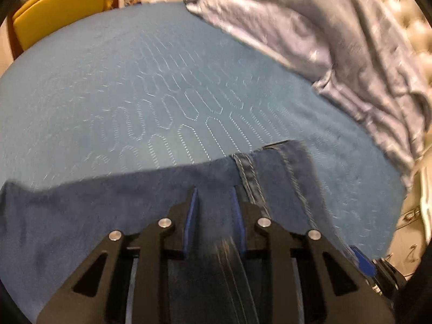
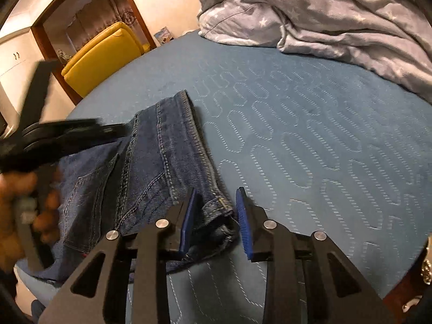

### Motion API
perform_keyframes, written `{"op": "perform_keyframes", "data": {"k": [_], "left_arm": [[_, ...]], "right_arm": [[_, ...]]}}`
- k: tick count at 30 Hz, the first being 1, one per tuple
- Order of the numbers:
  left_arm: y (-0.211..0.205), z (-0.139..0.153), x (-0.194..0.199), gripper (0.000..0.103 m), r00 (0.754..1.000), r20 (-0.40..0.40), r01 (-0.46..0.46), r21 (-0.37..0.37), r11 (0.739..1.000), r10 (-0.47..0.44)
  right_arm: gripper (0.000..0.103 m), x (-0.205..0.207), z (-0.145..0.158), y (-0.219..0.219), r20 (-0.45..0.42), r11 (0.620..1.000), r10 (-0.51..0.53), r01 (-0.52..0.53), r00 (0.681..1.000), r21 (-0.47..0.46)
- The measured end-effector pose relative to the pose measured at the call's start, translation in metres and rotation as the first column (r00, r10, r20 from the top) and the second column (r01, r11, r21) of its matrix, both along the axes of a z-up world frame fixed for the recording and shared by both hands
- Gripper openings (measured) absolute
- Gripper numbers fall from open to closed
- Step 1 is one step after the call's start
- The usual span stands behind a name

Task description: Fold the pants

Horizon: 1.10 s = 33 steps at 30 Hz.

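Dark blue jeans [image 2: 151, 167] lie folded on the blue quilted bed cover [image 2: 310, 140], a leg hem pointing away from me. My right gripper [image 2: 216, 205] is open, its jaws straddling the jeans' near right corner without pinching it. My left gripper [image 1: 214, 202] is over the jeans [image 1: 121, 202], jaws a little apart with denim lying between and under them; whether they pinch the cloth is unclear. It also shows blurred in the right wrist view [image 2: 116, 129], held by a hand at the left, over the jeans' left side.
A crumpled light grey-blue duvet [image 2: 324, 13] lies at the far right of the bed. A yellow chair [image 2: 105, 56] stands beyond the bed's far left edge, with a wooden door frame [image 2: 135, 8] behind it. The bed's edge runs along the right [image 1: 399, 210].
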<state>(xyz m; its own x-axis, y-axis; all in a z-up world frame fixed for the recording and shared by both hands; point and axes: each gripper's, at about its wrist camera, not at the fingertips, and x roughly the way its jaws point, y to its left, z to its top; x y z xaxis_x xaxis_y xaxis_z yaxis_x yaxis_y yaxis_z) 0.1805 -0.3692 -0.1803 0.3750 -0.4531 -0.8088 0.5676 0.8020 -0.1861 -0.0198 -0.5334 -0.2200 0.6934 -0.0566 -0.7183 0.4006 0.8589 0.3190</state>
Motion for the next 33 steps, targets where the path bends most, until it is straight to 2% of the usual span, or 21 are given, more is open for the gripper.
{"op": "perform_keyframes", "data": {"k": [1,3,5,8,10,11,12,14,15,16,17,18,21,24,26,27,29,30,33], "left_arm": [[0.013,0.006,-0.011,0.033,1.0,0.011,-0.013,-0.028,1.0,0.013],[0.044,0.014,-0.041,0.037,0.997,0.055,-0.048,-0.059,0.997,0.051],[0.063,0.012,-0.065,0.038,0.995,0.075,-0.063,-0.053,0.997,0.067],[0.085,-0.001,-0.099,0.038,0.992,0.1,-0.073,0.0,0.997,0.072],[0.103,-0.003,-0.123,0.039,0.991,0.121,-0.047,-0.006,0.999,0.047],[0.109,-0.002,-0.14,0.046,0.988,0.154,-0.008,-0.003,1.0,0.008],[0.113,-0.001,-0.154,0.049,0.981,0.192,0.019,0.016,1.0,-0.021],[0.109,-0.002,-0.183,0.05,0.954,0.276,0.106,0.066,0.992,-0.12],[0.105,-0.005,-0.196,0.05,0.936,0.307,0.149,0.095,0.984,-0.172],[0.101,-0.007,-0.202,0.049,0.924,0.326,0.171,0.114,0.979,-0.199],[0.096,-0.011,-0.208,0.043,0.909,0.355,0.178,0.142,0.974,-0.218],[0.09,-0.016,-0.213,0.041,0.886,0.394,0.182,0.19,0.965,-0.245],[0.075,-0.038,-0.223,0.035,0.827,0.459,0.173,0.34,0.924,-0.324],[0.071,-0.048,-0.228,0.033,0.783,0.522,0.11,0.42,0.901,-0.339],[0.067,-0.055,-0.231,0.024,0.758,0.539,0.09,0.473,0.877,-0.368],[0.065,-0.056,-0.232,0.021,0.757,0.539,0.087,0.479,0.873,-0.371],[0.062,-0.059,-0.236,0.007,0.742,0.548,0.076,0.503,0.861,-0.386],[0.061,-0.059,-0.239,0.005,0.725,0.566,0.057,0.519,0.853,-0.393],[0.064,-0.051,-0.244,0.004,0.703,0.594,0.035,0.518,0.854,-0.39]], "right_arm": [[0.037,-0.004,0.005,0.0,0.0,1.0,-0.011,0.011,1.0,-0.015],[0.049,-0.008,0.02,0.004,0.0,0.996,-0.04,0.04,0.999,-0.08],[0.079,-0.008,0.036,0.016,0.014,0.987,-0.032,0.034,0.999,-0.158],[0.086,0.001,0.054,0.048,0.044,0.965,0.091,-0.077,0.995,-0.251],[0.086,0.007,0.055,0.057,0.01,0.95,0.086,-0.079,0.996,-0.302],[0.086,0.008,0.052,0.053,-0.012,0.954,0.059,-0.06,0.998,-0.295],[0.085,0.005,0.047,0.042,-0.027,0.97,0.021,-0.027,0.999,-0.24],[0.066,-0.002,0.034,0.023,-0.045,0.992,-0.032,0.026,0.998,-0.125],[0.062,-0.002,0.027,0.014,-0.062,0.996,-0.047,0.042,0.997,-0.08],[0.051,-0.002,0.019,0.009,-0.069,0.998,-0.041,0.038,0.997,-0.045],[0.035,0.0,0.012,0.007,-0.083,0.999,-0.023,0.021,0.996,-0.028],[0.029,0.001,0.004,0.004,-0.101,1.0,-0.001,0.002,0.995,0.007],[0.024,-0.006,0.006,0.003,-0.08,0.999,-0.006,0.009,0.997,0.035],[0.02,-0.009,0.006,0.0,-0.075,0.999,0.009,-0.006,0.997,0.036],[0.019,-0.009,0.005,0.001,-0.068,0.999,0.011,-0.008,0.998,0.042],[0.019,-0.011,0.005,0.001,-0.064,0.999,0.008,-0.005,0.998,0.046],[0.018,-0.012,0.007,0.001,-0.06,0.999,0.004,-0.001,0.998,0.048],[0.018,-0.012,0.008,0.002,-0.058,0.999,0.003,0.0,0.998,0.047],[0.017,-0.014,0.014,0.002,-0.045,0.999,0.006,-0.004,0.999,0.046]]}}
